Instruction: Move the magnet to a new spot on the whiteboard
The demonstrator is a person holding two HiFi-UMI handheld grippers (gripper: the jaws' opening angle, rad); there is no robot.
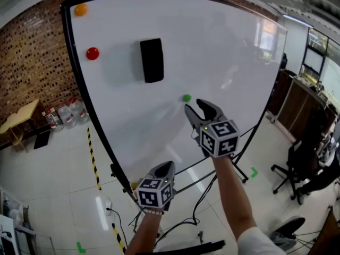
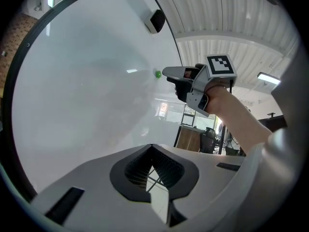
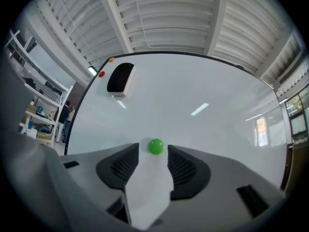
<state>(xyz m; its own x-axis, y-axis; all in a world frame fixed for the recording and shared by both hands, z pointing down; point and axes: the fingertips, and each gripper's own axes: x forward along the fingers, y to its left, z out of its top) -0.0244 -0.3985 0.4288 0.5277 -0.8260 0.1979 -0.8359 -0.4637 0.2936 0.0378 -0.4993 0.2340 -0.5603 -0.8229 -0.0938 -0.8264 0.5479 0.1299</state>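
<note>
Whiteboard, seen steeply from above. An orange magnet sits in the top left corner, a red magnet lies below it near the left edge, and a black eraser stands upright on the upper middle of the board. The left gripper is off the bottom edge, well apart from the magnets, with its jaws together and nothing between them. The green magnet is stuck near the board's centre. It is a round button with no long axis to read, its domed face turned outward from the board. The right gripper points at the board with its jaws spread wide. The green magnet lies just beyond their tips, in line with the gap, and the pads do not press on it.
</note>
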